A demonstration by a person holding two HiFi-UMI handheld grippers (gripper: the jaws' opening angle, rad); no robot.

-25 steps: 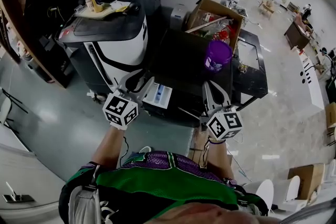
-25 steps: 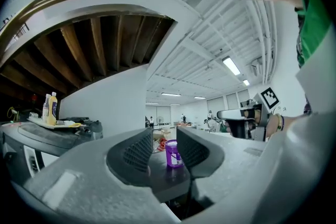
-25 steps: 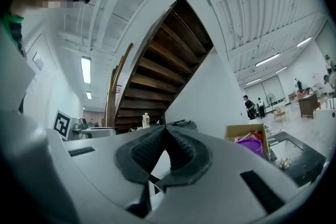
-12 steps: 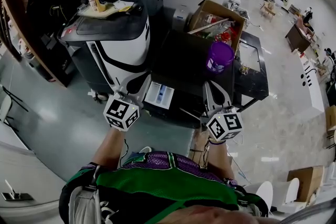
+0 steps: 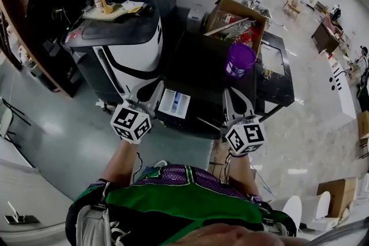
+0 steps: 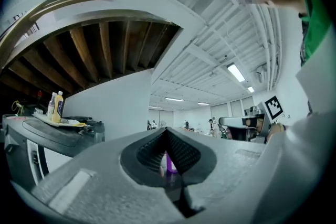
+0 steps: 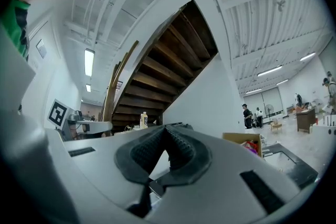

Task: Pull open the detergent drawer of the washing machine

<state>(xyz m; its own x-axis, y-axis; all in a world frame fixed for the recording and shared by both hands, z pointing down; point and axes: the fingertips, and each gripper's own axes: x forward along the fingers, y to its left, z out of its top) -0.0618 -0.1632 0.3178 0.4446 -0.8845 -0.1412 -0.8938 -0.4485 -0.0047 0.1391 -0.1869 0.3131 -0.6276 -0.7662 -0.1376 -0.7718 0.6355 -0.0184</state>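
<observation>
The left gripper (image 5: 154, 92) (image 6: 166, 134) is held forward, angled toward 1 o'clock. Its jaws are closed together on nothing, with the tips just at 9 o'clock of the detergent drawer (image 5: 173, 103). The drawer stands pulled out of the black washing machine (image 5: 202, 63). The right gripper (image 5: 232, 98) (image 7: 167, 129), at 3 o'clock of the drawer, tilts toward 11 o'clock, its jaws likewise pressed together and empty.

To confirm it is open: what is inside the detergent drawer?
The detergent drawer shows white compartments and a blue insert; contents are too small to tell, and any part under the washing machine's top is covered.
</observation>
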